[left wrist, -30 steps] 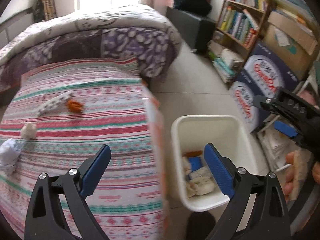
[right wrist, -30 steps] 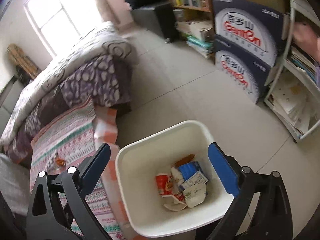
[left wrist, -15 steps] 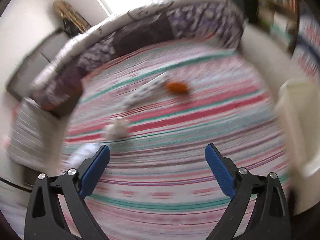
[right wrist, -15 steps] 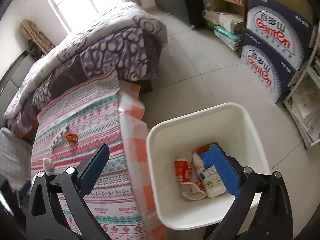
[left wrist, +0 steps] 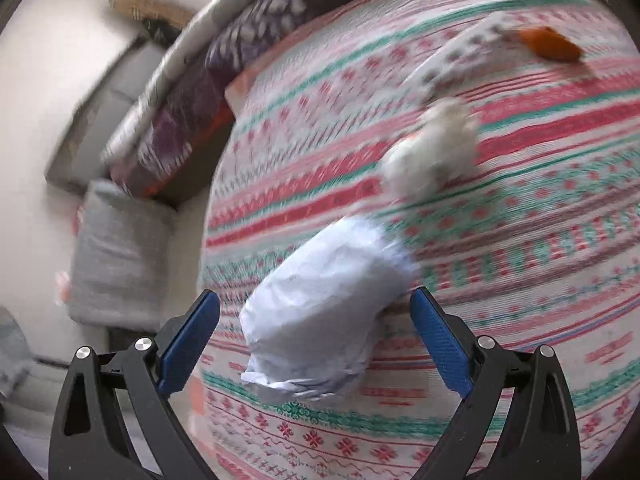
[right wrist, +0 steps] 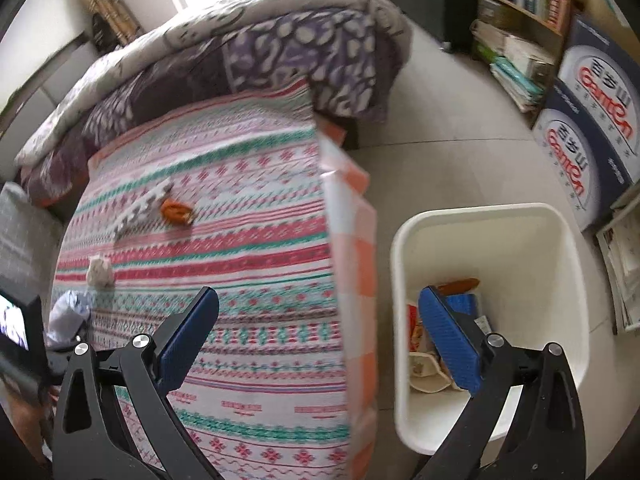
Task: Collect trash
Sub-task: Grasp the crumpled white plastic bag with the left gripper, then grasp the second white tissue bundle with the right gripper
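A crumpled pale-blue paper wad (left wrist: pixel 324 312) lies on the striped bed cover (left wrist: pixel 520 280), between the fingers of my open left gripper (left wrist: pixel 316 340), which do not touch it. Beyond it sit a small whitish tissue ball (left wrist: pixel 432 152), a patterned white strip (left wrist: pixel 452 60) and an orange wrapper (left wrist: pixel 548 44). In the right wrist view my right gripper (right wrist: pixel 320 336) hangs open and empty over the bed's edge beside the white bin (right wrist: pixel 404 280). The same wad (right wrist: pixel 70 308), tissue ball (right wrist: pixel 99 272), strip (right wrist: pixel 140 208) and orange wrapper (right wrist: pixel 176 210) show there.
The bin holds several wrappers and cartons (right wrist: pixel 460 312). A purple patterned quilt (right wrist: pixel 280 44) is heaped at the bed's far end. Blue printed boxes (right wrist: pixel 592 128) and bookshelves (right wrist: pixel 524 8) line the right wall. A grey cushion (left wrist: pixel 116 256) lies left of the bed.
My left gripper has swung left from the bin across the bed and down over the blue paper wad. My right gripper has drifted left, now straddling the bed's edge and the bin.
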